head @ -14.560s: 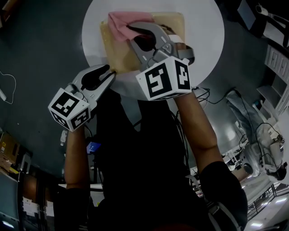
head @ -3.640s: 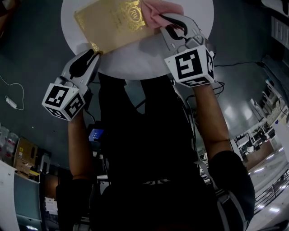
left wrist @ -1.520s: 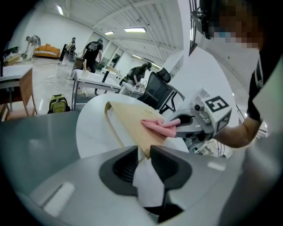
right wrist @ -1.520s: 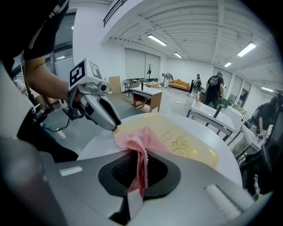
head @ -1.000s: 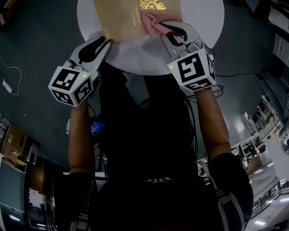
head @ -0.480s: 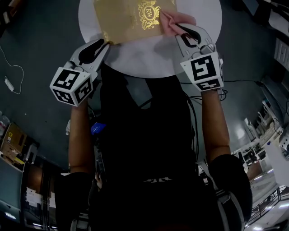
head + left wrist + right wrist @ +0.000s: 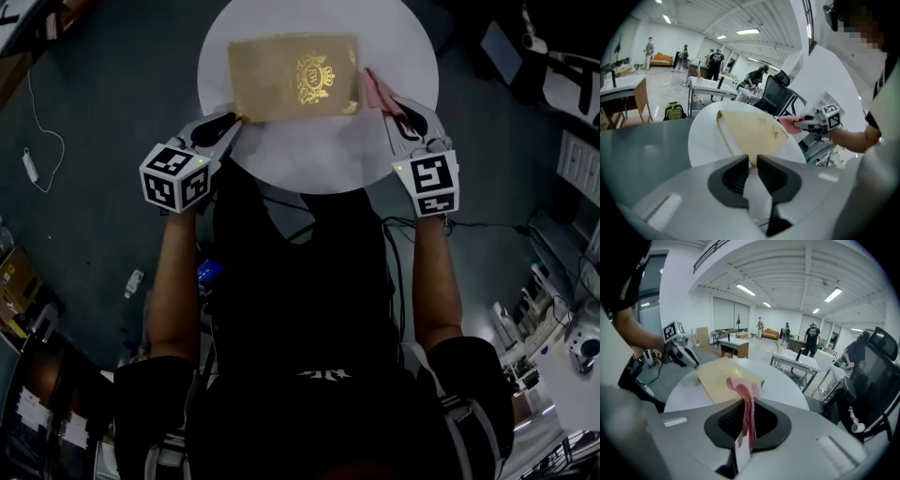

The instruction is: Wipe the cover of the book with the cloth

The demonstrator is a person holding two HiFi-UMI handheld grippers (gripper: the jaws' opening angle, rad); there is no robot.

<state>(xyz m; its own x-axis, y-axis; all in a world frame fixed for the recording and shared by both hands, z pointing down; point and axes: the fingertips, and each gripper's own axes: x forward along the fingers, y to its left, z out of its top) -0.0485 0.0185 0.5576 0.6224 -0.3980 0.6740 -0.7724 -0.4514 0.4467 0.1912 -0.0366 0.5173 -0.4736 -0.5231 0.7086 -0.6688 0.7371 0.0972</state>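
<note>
The book fills the middle of the round table, leaving its near strip and far rim bare.

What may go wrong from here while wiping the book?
The jaws of the left gripper have just been closing and pinch only the near corner of the book. A firm wipe may swing the book or bend its cover.
The cloth in the right gripper hangs beside the book's right edge. Moving onto the cover, it may catch that edge and shove the book.
</note>
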